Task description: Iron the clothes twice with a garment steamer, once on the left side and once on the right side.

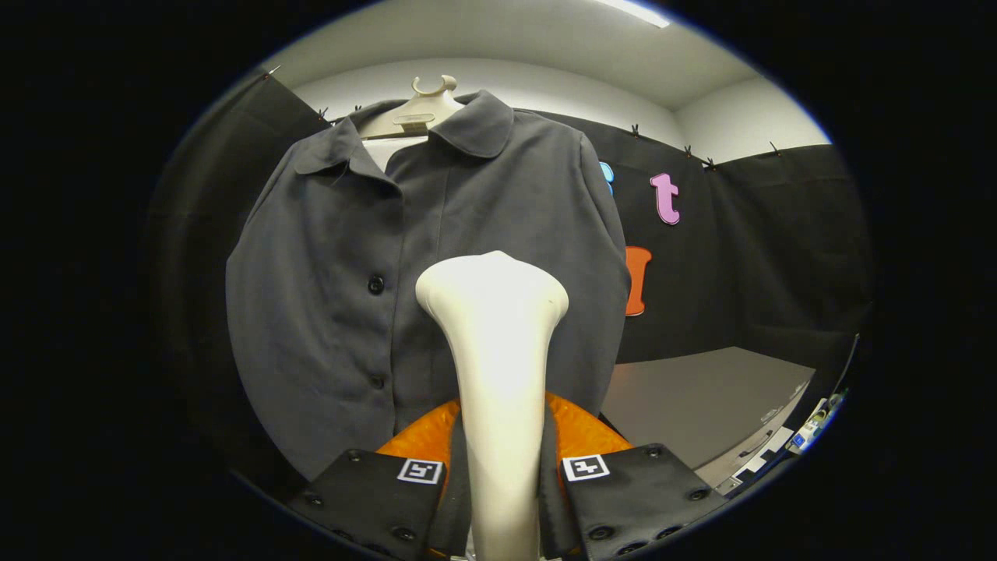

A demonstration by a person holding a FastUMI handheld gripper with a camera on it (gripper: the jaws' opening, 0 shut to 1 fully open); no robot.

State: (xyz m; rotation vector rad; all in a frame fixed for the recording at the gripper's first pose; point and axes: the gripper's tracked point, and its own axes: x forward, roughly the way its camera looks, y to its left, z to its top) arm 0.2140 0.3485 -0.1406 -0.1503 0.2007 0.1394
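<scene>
A dark grey buttoned shirt [327,257] hangs on a pale hanger [420,109] straight ahead of me, its collar at the top and its placket running down the middle. My gripper [502,475] is shut on the white garment steamer [496,351], both fingers pressing the handle. The steamer's flared head rises in front of the shirt's right half, just right of the placket. Whether the head touches the cloth I cannot tell. An orange part [580,428] of the steamer shows behind the handle.
The booth's black cloth wall [748,257] runs behind and to the right of the shirt. A grey table top [701,397] lies low on the right, with small items [810,428] at its near edge. White ceiling above.
</scene>
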